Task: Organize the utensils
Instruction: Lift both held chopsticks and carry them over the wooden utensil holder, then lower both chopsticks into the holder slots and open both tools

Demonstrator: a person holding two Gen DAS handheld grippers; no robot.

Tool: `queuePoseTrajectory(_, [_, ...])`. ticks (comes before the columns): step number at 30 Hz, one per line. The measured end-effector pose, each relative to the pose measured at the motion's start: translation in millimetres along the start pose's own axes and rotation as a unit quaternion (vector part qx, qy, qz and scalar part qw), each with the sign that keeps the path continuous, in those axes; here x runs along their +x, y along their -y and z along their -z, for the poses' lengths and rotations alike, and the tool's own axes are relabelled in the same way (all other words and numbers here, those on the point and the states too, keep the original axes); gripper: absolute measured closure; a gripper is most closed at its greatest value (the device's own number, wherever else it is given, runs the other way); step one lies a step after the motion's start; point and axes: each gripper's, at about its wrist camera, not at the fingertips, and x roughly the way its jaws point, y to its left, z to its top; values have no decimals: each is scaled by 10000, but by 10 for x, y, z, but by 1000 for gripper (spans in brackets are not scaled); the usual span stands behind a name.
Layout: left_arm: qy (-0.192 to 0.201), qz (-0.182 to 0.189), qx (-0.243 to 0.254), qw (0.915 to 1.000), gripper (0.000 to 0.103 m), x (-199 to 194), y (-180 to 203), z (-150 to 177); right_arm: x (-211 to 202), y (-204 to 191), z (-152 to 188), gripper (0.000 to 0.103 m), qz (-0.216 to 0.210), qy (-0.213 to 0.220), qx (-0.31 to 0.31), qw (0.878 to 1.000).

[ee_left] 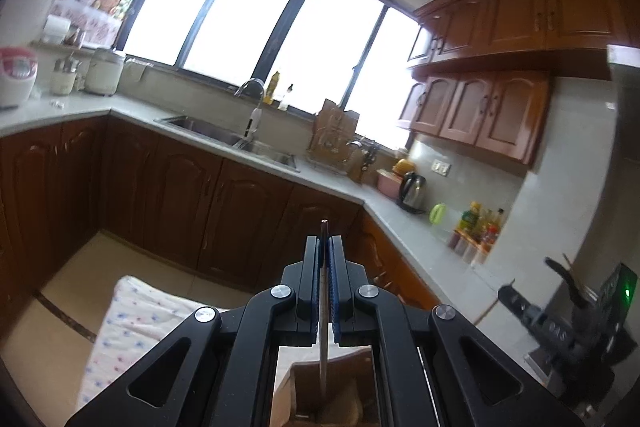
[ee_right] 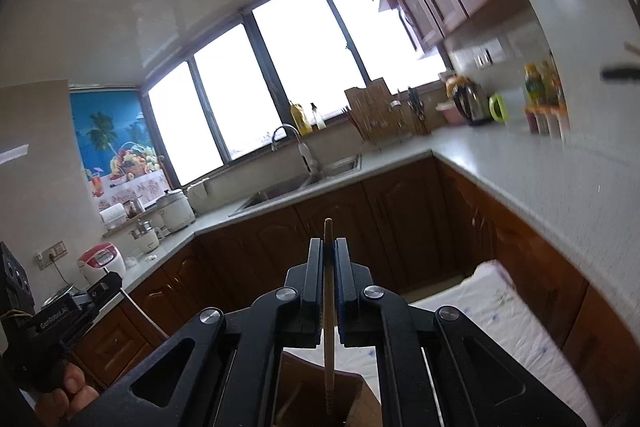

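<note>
1. Left gripper [ee_left: 325, 247] is up in the air, its blue-padded fingers pressed in on a thin metal utensil [ee_left: 323, 323] that runs straight down between them.
2. That utensil's dark tip pokes out just past the fingertips; its lower end drops into a brown wooden holder [ee_left: 352, 391] right below the gripper. What kind of utensil it is, I cannot tell.
3. Over on the right, the right gripper [ee_right: 329, 251] is pinching a wooden chopstick [ee_right: 329, 347], upright between the fingers.
4. The chopstick's top shows just above the fingertips, and its lower end reaches down into the brown holder [ee_right: 360, 399] beneath.
5. The holder sits on a white cloth with small floral print [ee_right: 508, 315], seen under both grippers.
6. In the right wrist view, the other gripper [ee_right: 84, 297] comes in from the lower left, with the person's hand [ee_right: 66, 393] wrapped around its grip.
7. Background: a pale surface [ee_left: 420, 223] wraps round the kitchen, carrying a sink [ee_left: 236, 139], a kettle [ee_left: 413, 191] and a row of bottles [ee_left: 478, 223] by the wall.
8. Bright windows [ee_left: 248, 23] fill the far wall, wooden cabinets above and below.
</note>
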Motion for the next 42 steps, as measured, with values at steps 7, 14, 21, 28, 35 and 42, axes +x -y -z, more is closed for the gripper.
queuePoseTrajectory(7, [-234,-164,-111,9995,100,653,1,554,190,190,344,98,72,-47,212,9997])
queuePoseTrajectory(14, [-426,-304,-69,9986,100,1033,17,769,311,291,515,98,106,-249,287,9992])
queuePoseTrajectory(21, [-506,-319,26,9982,99,1003,60,530,335,290,478,98,93,-307,266,9991])
queuePoseTrajectory(28, [-680,-266,60,9973,99,878,-58,402,367,292,471,93,85,-472,257,9985])
queuePoseTrajectory(35, [-718,-318,-16,9969,58,669,-149,329,313,311,463,41,-33,-567,386,9976])
queuePoseTrajectory(42, [-694,-459,-92,9965,16,354,-234,316,107,298,481,1,-369,-523,548,9964])
